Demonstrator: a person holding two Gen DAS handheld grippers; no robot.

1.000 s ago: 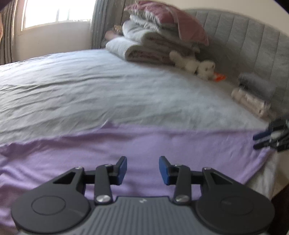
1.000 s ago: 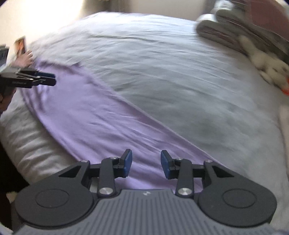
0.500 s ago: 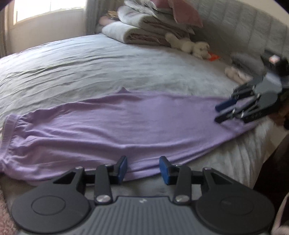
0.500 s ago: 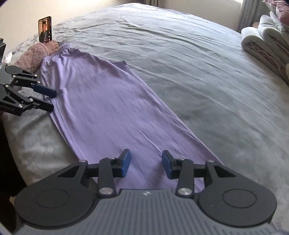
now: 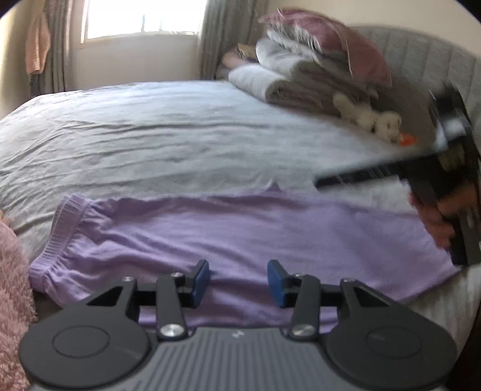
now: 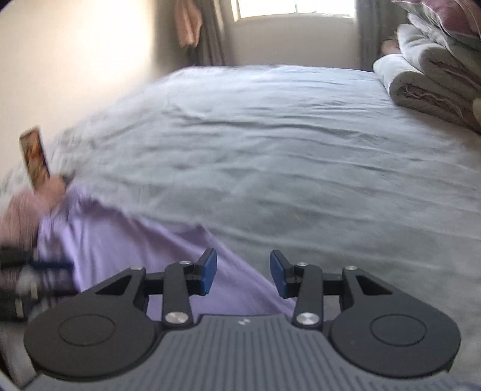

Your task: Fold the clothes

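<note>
Left gripper [image 5: 237,281]: jaws parted and opening, nothing between the pads, poised over the near edge of the purple trousers [image 5: 228,228]. Right gripper [image 6: 243,272]: jaws apart, empty, above the trousers' far-leg edge. Trousers lie flat, lengthwise along the near side of the grey bed [image 5: 156,132], waistband to the left. Beyond: folded bedding stack [image 5: 300,81], soft toy [image 5: 375,120], window [image 5: 141,16].

- Lilac trousers [image 5: 240,228]: soft matt knit cloth, ribbed at the waistband.
- Bed [image 5: 150,135] sheet: grey matt cloth, creased.
- Left hand-held gripper [image 5: 237,281]: matt black plastic, ridged grey body, shiny metal screws, blue pads [image 5: 200,278].
- Pink throw [image 5: 12,288]: fuzzy.
</note>
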